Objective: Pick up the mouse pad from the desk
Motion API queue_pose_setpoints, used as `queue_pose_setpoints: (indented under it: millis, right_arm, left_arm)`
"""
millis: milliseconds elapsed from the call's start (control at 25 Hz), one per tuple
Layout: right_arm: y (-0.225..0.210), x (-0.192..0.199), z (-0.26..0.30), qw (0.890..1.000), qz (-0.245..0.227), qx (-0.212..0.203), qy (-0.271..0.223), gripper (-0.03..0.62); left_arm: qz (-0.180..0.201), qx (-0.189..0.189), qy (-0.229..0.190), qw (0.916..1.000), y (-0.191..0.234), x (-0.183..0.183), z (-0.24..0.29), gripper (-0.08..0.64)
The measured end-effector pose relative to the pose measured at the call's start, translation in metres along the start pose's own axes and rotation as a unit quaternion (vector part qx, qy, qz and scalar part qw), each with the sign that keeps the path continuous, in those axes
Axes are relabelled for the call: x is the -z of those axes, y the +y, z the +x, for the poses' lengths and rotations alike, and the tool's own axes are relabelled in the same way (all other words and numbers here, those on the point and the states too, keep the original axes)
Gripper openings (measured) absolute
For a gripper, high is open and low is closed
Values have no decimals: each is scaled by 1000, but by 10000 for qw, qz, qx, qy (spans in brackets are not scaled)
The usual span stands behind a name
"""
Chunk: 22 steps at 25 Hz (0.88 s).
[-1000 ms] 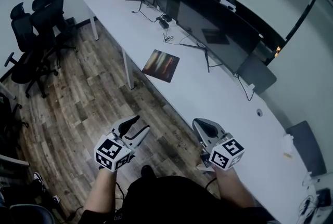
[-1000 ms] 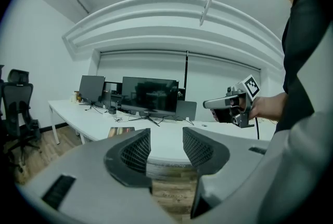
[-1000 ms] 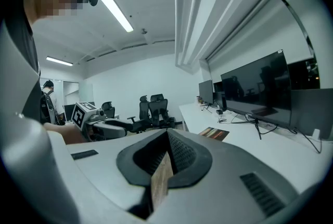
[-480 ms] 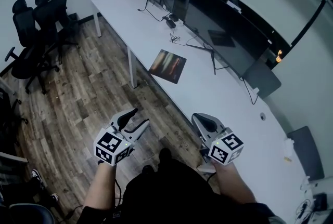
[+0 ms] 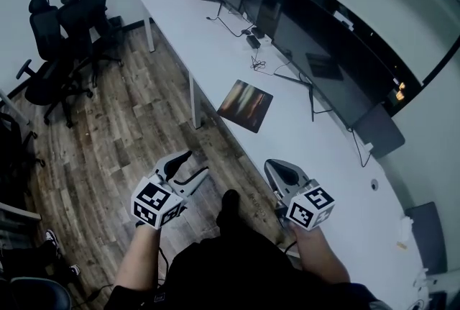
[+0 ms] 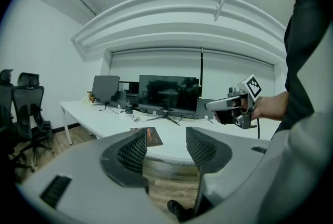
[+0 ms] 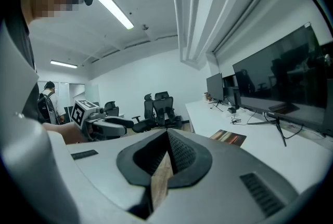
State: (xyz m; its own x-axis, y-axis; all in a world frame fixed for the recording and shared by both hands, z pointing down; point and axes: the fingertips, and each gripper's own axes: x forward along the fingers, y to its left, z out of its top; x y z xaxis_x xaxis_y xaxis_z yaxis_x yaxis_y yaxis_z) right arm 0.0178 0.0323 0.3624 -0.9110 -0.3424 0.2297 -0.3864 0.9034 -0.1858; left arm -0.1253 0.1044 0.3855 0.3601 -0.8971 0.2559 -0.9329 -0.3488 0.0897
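Mouse pad (image 5: pixel 245 106): flat near the white tabletop's (image 5: pixel 316 150) front edge, untouched.
Tabletop: long; monitors (image 5: pixel 302 28) and cables (image 5: pixel 259 60) behind the pad.
Room: wood floor (image 5: pixel 108 136), black chairs (image 5: pixel 61 35) in the corner.
Left gripper (image 5: pixel 195 165): jaws narrowly apart, just opening, empty.
Right gripper (image 5: pixel 272 166): jaws together, empty.

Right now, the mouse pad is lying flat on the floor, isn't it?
Not quite. The mouse pad is lying flat, but on the desk, near its front edge, not on the floor. The head view shows it.
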Motion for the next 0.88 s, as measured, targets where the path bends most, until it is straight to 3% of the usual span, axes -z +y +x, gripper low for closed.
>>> queue_pose_setpoints:
  millis: [440,520,880]
  right_arm:
    - [-120,-22,88,9993,335,-142,35,3]
    - [-144,-22,101,9990,420,-162,69,3]
    - [-229,-6,125,9961,848,13,229,3]
  left_arm:
    - [-82,-270,581,9979,84,-17,116,219]
    - [-106,-331,719,9968,100,-17,141,247]
    - [80,406,1321,9904,104,-25,249,304]
